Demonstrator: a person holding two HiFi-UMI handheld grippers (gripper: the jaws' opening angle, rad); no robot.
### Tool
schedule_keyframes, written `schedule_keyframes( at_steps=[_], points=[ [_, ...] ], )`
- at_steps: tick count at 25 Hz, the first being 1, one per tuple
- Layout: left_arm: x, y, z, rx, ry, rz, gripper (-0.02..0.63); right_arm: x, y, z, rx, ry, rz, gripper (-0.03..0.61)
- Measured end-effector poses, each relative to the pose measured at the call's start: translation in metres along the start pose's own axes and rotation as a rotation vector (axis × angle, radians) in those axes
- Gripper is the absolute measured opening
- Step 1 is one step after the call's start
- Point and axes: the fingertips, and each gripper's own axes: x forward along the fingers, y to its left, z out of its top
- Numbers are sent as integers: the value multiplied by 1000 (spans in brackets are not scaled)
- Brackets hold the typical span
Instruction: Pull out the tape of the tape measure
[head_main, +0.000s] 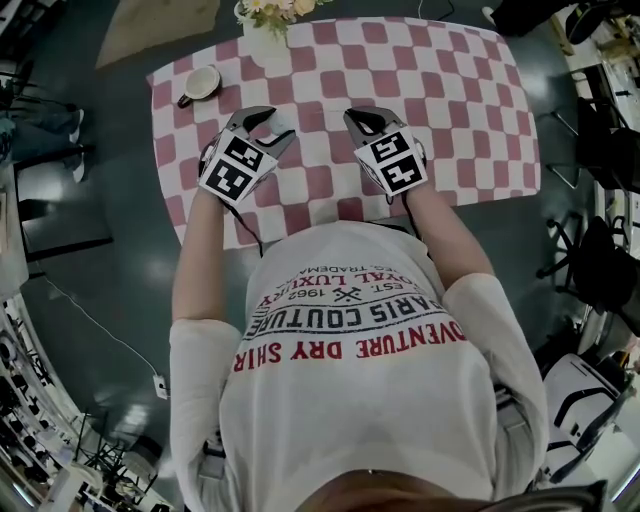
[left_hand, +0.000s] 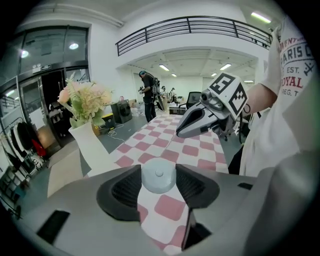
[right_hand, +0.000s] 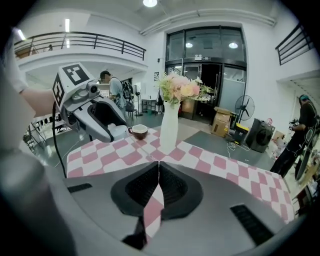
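Left gripper view first: pinched by its rim between the fingers (left_hand: 125, 187) of the left gripper (left_hand: 158, 169), a small round pale tape measure (left_hand: 158, 176), flat face toward the camera, lifted clear of the checked tabletop (head_main: 460, 100).

Probably light, hard-shelled and smooth, so liable to swivel or slip in the pads under an off-line tug. Better pulled straight away from the case, with the hold across the rim as it is now.

No blade or end tab made out in any view. Presumably thin, springy and quick to snap back, so to be pinched right at the tab.

Right gripper (right_hand: 158, 167): fingers pressed together, nothing visible between them, near the left one but apart.

Plenty of bare tabletop to the right and ahead for drawing the tape out. Worth minding: the vase of flowers (left_hand: 92, 145) at the far edge, the cup (head_main: 202, 82) at the far left corner, and the near edge just below both grippers.
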Motion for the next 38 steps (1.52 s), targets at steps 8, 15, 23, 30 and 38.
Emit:
schedule_keyframes(
  at_steps=[8,15,23,30,38],
  points=[
    [-1,-3,-1,-37,-15,16,230,-4,-13,-5,22,25,-62,32],
    [-13,10,-14,-64,-6,62,230,-14,-35,-14,94,23,-107,32],
    [-16,12,-22,-72,8,79,230,-17,-47,-21,88,34,-173,32],
    [-27,25,-33,-91,8,107,230,-25,-65,-31,126,47,-213,32],
    [-24,25,-35,-110,-14,89,230,-26,-70,-35,118,63,-236,32]
  ],
)
